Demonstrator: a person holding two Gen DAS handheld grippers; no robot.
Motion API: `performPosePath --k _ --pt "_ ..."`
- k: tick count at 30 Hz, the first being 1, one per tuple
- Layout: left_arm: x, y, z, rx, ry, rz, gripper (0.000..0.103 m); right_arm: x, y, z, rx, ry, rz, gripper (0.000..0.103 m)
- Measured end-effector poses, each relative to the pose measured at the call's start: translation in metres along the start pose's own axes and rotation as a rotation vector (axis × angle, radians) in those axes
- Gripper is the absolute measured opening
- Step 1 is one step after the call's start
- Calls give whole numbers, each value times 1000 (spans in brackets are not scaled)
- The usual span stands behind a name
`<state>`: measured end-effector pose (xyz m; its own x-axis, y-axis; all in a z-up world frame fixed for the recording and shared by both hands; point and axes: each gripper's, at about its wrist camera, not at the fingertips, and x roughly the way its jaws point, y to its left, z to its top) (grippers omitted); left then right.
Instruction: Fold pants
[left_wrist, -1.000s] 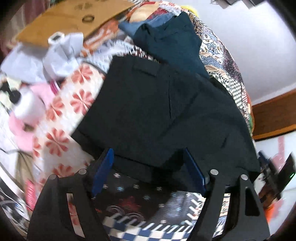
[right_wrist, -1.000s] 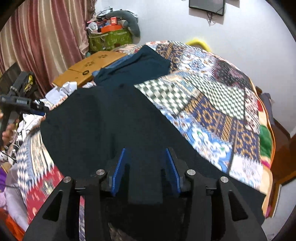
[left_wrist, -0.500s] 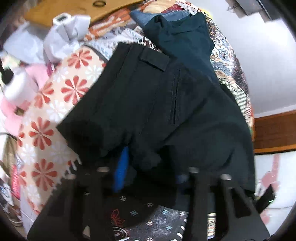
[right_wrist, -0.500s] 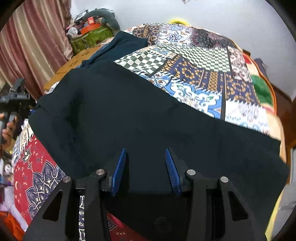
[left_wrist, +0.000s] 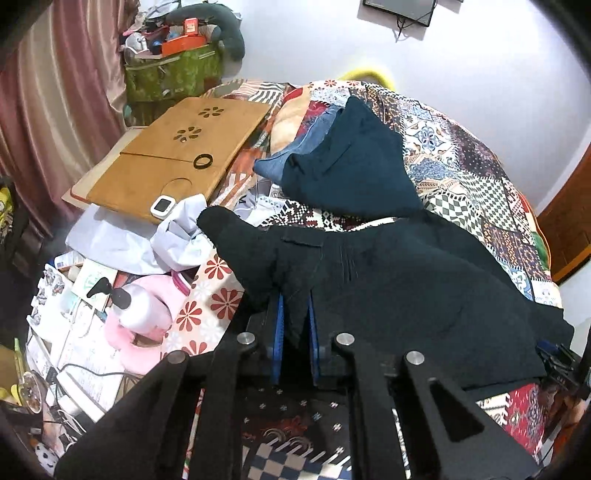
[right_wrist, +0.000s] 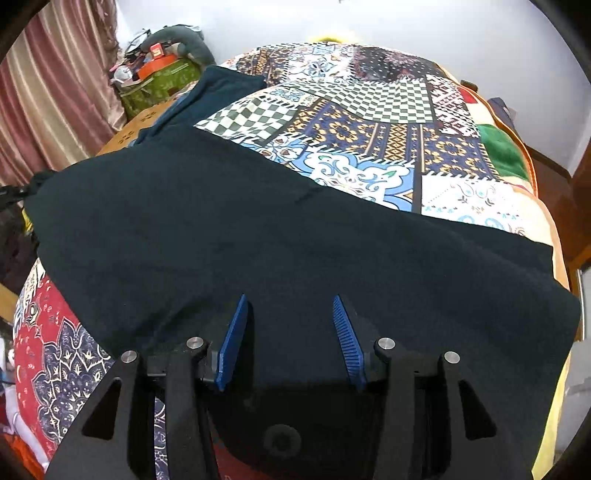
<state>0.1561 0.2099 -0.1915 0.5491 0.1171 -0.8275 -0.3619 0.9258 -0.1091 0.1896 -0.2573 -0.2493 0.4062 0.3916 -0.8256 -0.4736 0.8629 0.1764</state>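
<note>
Black pants lie spread across the patchwork quilt. My left gripper is shut on a bunch of the waist end, which stands lifted off the bed with a corner flopping to the upper left. In the right wrist view the pants stretch flat from left to right. My right gripper hovers low over the near edge of the leg. Its jaws are opening, the blue pads stand apart, and the cloth lies under and between them without being pinched.
A folded dark teal garment rests on blue jeans at the far end. A wooden lap desk, crumpled white cloth, a white pump bottle and clutter crowd the left. A wooden door stands right.
My left gripper has shut on the waist end and lifted it off the bed. My right gripper has come down over the leg, and its pads stand a little wider.
</note>
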Motion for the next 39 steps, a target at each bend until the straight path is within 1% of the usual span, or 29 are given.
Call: performPosePath --k 3,6,8,9,10,13,17,20,21,23,26,27,29,32,34,37,38,39 --pt "22 7 -11 -5 57 1 11 -1 0 0 10 2 -15 44" --pt "50 17 -33 -31 138 -18 12 -4 0 -4 17 4 -30 44" --pt "70 24 -49 -59 200 -55 18 -9 -1 -7 18 9 -41 44" --pt "78 25 -55 -61 214 -64 20 -12 -2 -10 20 11 -49 44" --pt "81 26 -59 -50 205 -47 27 -13 -3 -11 22 13 -58 44" --pt "74 24 -60 -19 174 -14 33 -24 -9 -22 48 13 -71 44" --pt "64 28 -56 -9 157 25 46 -45 -22 -36 82 3 -129 45" --pt "51 30 -48 -5 127 42 49 -67 -37 -44 130 -21 -165 45" --pt "46 28 -44 -2 116 44 51 -75 -44 -45 147 -36 -179 45" --pt "38 27 -35 -3 91 30 59 -87 -55 -45 167 -62 -208 46" --pt "29 17 -20 5 57 7 63 -102 -76 -39 208 -103 -243 46" --pt "27 10 -13 15 46 -2 64 -104 -84 -37 231 -118 -240 46" --pt "27 -4 -3 40 27 -15 70 -105 -96 -30 266 -142 -224 46" --pt "30 -26 9 76 18 -41 75 -98 -112 -21 306 -160 -197 46" --pt "40 -45 14 102 30 -70 76 -87 -125 -16 346 -155 -177 46" --pt "57 -68 16 135 59 -82 77 -73 -137 -13 390 -120 -157 45" --pt "62 -73 16 143 70 -83 77 -69 -141 -13 401 -107 -147 42" --pt "69 -79 14 151 83 -83 77 -65 -143 -14 409 -97 -130 35"
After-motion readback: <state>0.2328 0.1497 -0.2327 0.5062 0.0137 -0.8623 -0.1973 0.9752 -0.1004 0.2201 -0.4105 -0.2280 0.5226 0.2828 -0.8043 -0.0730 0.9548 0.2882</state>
